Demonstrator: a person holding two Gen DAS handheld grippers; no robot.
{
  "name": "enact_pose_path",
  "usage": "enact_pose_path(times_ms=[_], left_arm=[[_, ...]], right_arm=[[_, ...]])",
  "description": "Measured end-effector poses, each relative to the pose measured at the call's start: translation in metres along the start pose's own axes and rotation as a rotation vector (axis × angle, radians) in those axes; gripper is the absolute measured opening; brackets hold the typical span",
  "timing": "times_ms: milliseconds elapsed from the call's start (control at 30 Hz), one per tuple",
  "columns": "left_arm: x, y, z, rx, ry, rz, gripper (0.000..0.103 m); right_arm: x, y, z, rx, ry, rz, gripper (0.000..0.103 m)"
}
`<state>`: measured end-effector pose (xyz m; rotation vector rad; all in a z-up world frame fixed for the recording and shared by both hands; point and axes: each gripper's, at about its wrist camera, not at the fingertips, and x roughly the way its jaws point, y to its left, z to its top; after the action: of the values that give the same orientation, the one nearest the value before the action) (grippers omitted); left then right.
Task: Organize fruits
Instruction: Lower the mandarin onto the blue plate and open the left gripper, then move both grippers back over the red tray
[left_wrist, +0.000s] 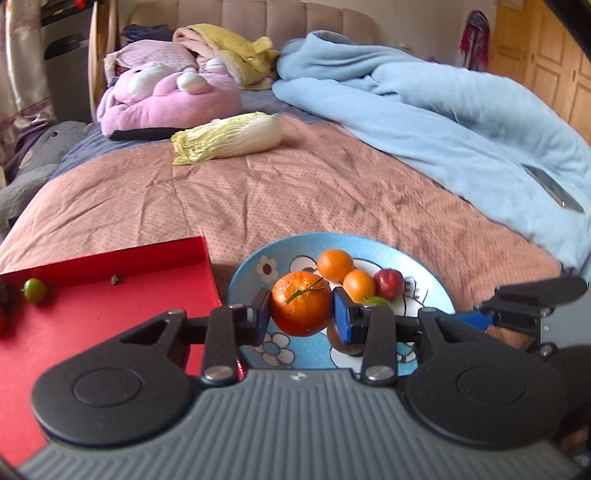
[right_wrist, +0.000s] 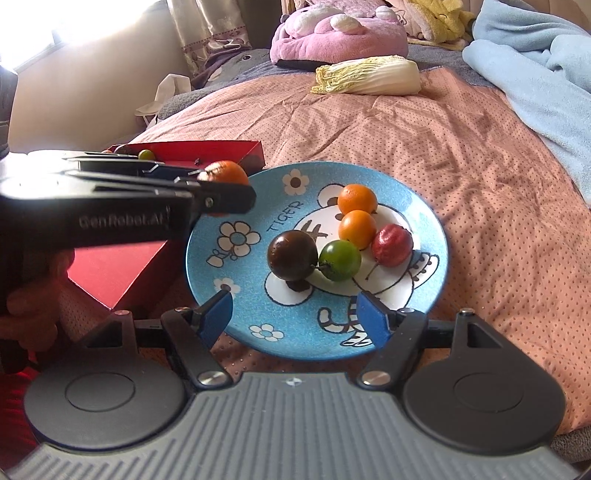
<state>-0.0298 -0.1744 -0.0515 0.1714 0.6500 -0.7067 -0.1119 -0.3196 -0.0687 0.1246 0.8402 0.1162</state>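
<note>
Tangerine (left_wrist: 301, 303) sits pinched in your left claw (left_wrist: 300, 314) above the plate's (left_wrist: 243, 273) left rim; the red tray (left_wrist: 110, 306) lies just left. Your right claw (right_wrist: 295, 317) hangs spread.

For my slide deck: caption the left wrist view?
Left claw grips a tangerine above the blue plate.

Glossy ceramic plate (right_wrist: 424, 206); dotted cloth bedspread (right_wrist: 480, 166).

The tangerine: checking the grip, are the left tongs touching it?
Touching. The left wrist view shows the left tongs with both blue pads pressed against the tangerine.
</note>
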Motion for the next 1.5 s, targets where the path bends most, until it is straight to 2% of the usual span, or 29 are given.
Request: enact_pose_path(times_ms=[267,500,867,967,1067,1300,1500], left_arm=[[0.01,-0.002,-0.001,0.007,0.023,-0.02,0.039],[0.017,-0.013,-0.003,0.052,0.033,-0.049,0.04],[0.013,-0.016,-0.001,0.051,0.014,-0.069,0.041],[0.009,-0.015,-0.001,0.037,-0.009,-0.075,0.054],[0.008,-0.015,0.0,0.034,-0.012,-0.088,0.054],[0.0,-0.014,-0.001,0.043,-0.02,-0.077,0.054],[-0.012,-0.004,-0.002,0.028,-0.024,-0.017,0.054]], right_arm=[[0.001,0.006,0.003,-0.013,0.001,0.012,0.079],[0.0,0.004,0.001,-0.004,0.002,0.01,0.082],[0.001,0.004,0.001,-0.004,0.004,0.008,0.084],[0.001,0.004,0.001,0.001,0.003,0.007,0.084],[0.001,0.005,0.0,0.001,0.006,0.004,0.084],[-0.001,0.006,0.003,-0.001,0.006,-0.002,0.084],[-0.002,0.011,0.012,-0.001,-0.006,-0.002,0.084]])
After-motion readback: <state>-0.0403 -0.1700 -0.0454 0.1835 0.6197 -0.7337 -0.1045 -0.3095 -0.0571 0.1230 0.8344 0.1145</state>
